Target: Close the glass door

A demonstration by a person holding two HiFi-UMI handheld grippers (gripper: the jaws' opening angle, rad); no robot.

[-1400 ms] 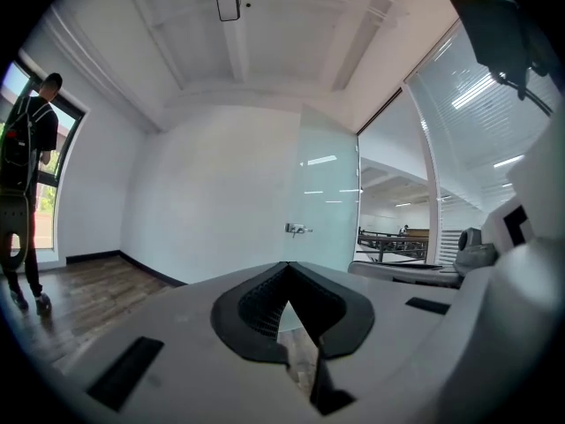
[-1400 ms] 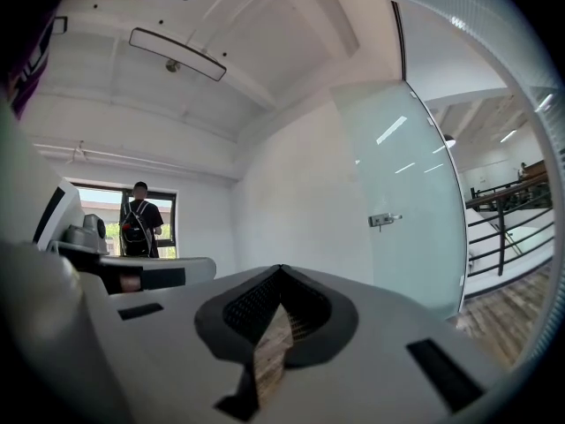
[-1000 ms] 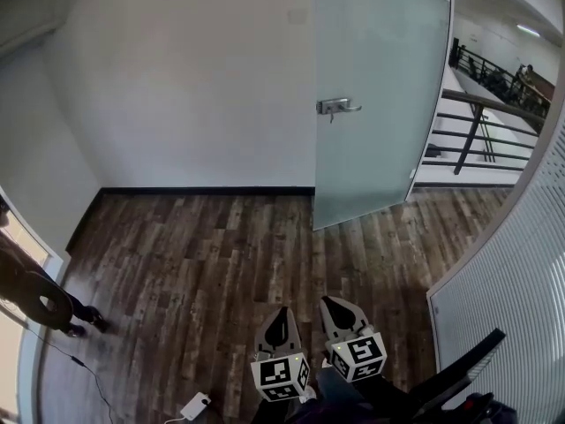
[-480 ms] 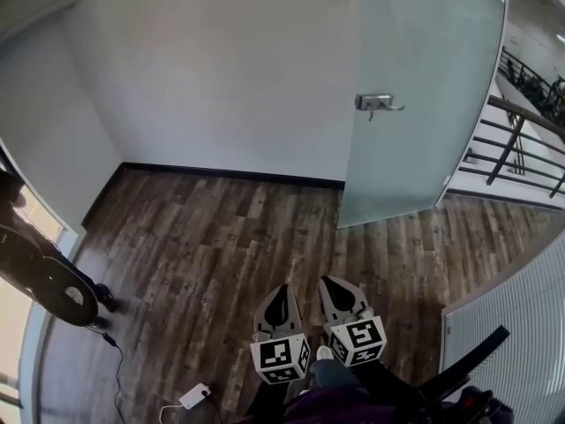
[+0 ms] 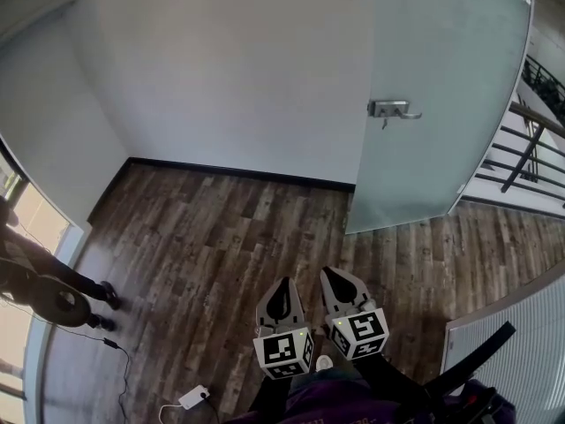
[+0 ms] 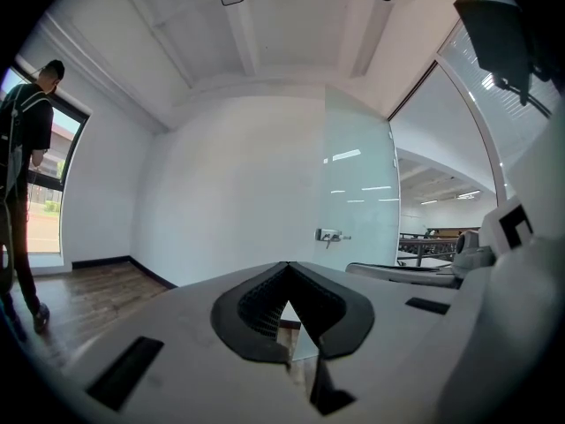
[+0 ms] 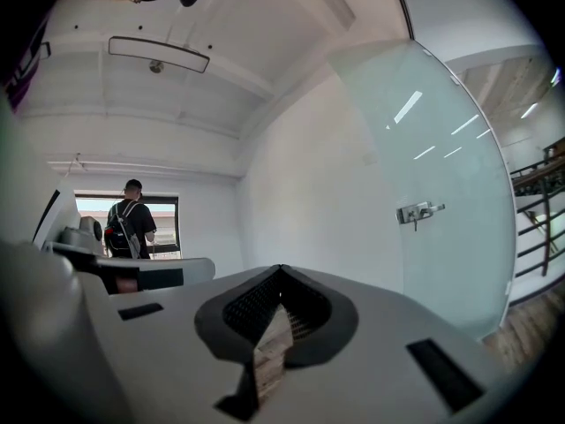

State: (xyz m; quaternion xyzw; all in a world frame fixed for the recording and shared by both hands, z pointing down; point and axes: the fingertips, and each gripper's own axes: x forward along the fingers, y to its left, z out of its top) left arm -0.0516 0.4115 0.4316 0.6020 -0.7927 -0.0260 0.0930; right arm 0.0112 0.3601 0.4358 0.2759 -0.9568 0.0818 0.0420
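Note:
The frosted glass door (image 5: pixel 441 104) stands open at the upper right of the head view, swung into the room, with a metal lever handle (image 5: pixel 393 109) on its left edge. My left gripper (image 5: pixel 282 286) and right gripper (image 5: pixel 332 277) are side by side low in the frame, above the wood floor. Both are shut, hold nothing and are well short of the door. The left gripper view shows its shut tips (image 6: pixel 287 265) with the door (image 6: pixel 357 193) and handle (image 6: pixel 328 235) ahead. In the right gripper view the tips (image 7: pixel 281 269) are shut, and the door (image 7: pixel 441 166) and handle (image 7: pixel 415 211) are at the right.
A person (image 5: pixel 35 281) stands by the window at the left. A cable and a white adapter (image 5: pixel 192 402) lie on the floor near my feet. A black railing (image 5: pixel 530 148) runs beyond the doorway. A white slatted panel (image 5: pixel 521 334) curves along the right.
Both grippers have travelled forward across the floor together, still shut. The door and its handle now appear larger and further right in the head view.

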